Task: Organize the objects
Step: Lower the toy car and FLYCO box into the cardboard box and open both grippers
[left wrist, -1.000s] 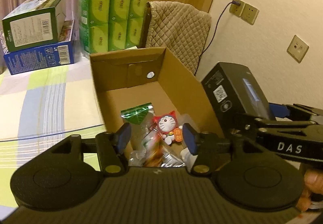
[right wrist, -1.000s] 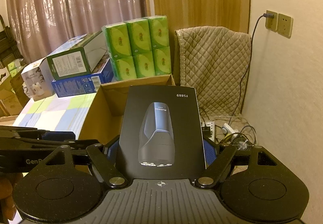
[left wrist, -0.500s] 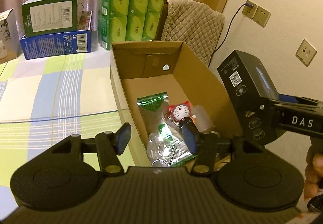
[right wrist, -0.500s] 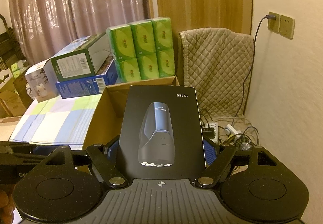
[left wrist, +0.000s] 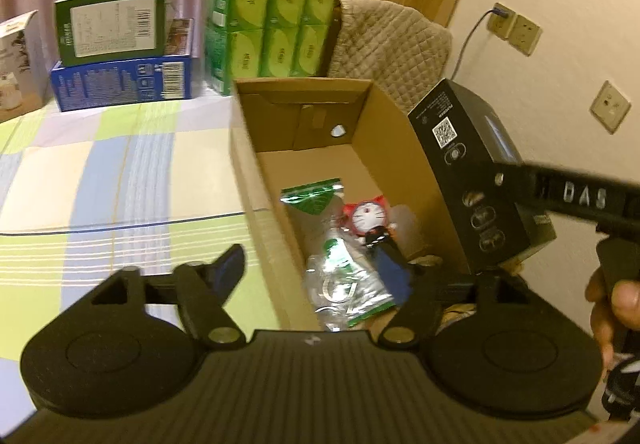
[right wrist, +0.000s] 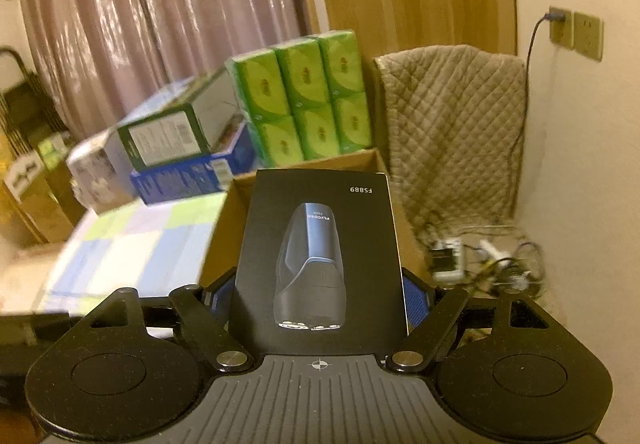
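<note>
My right gripper (right wrist: 318, 292) is shut on a black shaver box (right wrist: 320, 256), held upright; from the left wrist view the same shaver box (left wrist: 472, 179) hangs over the right wall of an open cardboard box (left wrist: 256, 167). Inside the cardboard box lie a red cat figurine (left wrist: 368, 213), a green foil packet (left wrist: 310, 197) and a shiny green-and-silver bag (left wrist: 344, 284). My left gripper (left wrist: 312, 268) is open and holds nothing, straddling the cardboard box's near left wall. In the right wrist view the cardboard box (right wrist: 220, 240) shows behind the shaver box.
Green tissue packs (left wrist: 272, 23), a green carton (left wrist: 112, 27) on a blue carton (left wrist: 124, 83) stand at the back of the checked cloth (left wrist: 100, 179). A quilted chair back (left wrist: 392, 47), wall sockets (left wrist: 516, 31) and floor cables (right wrist: 488, 256) lie right. A hand (left wrist: 612, 308) grips the right tool.
The left gripper has drawn back and left, so the cardboard box sits further right in its view. The shaver box stays gripped and has lifted slightly higher over the box's right wall.
</note>
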Demonstrator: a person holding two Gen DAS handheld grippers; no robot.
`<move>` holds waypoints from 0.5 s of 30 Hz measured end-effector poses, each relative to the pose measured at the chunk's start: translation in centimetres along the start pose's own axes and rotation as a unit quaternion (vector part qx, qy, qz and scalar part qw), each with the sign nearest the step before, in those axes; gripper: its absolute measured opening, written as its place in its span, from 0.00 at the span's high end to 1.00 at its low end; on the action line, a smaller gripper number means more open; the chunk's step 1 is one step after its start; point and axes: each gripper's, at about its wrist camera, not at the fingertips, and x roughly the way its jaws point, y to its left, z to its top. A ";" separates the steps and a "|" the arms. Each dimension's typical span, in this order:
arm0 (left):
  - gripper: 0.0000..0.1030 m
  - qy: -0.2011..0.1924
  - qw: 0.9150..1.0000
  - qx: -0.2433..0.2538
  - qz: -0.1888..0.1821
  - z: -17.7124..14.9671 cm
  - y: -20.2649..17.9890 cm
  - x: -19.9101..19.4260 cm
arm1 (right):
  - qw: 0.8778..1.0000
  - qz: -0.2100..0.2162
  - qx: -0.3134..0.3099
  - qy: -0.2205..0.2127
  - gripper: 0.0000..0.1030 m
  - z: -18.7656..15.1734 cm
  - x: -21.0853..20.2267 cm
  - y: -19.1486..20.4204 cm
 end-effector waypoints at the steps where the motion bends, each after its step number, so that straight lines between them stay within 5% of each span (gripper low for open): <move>1: 0.19 -0.003 1.000 0.000 0.009 -0.2 0.1 -0.1 | 1.000 -0.003 0.005 -0.003 0.16 0.1 0.0 -0.1; 7: 0.04 -0.008 0.999 -0.012 0.035 -1.2 1.3 -1.0 | 1.000 -0.009 0.026 -0.010 0.15 -0.2 -1.5 -1.1; 15: 0.01 -0.029 0.999 0.002 0.036 -3.1 0.2 -4.1 | 0.999 -0.013 0.041 0.008 0.15 -1.9 -4.8 -1.7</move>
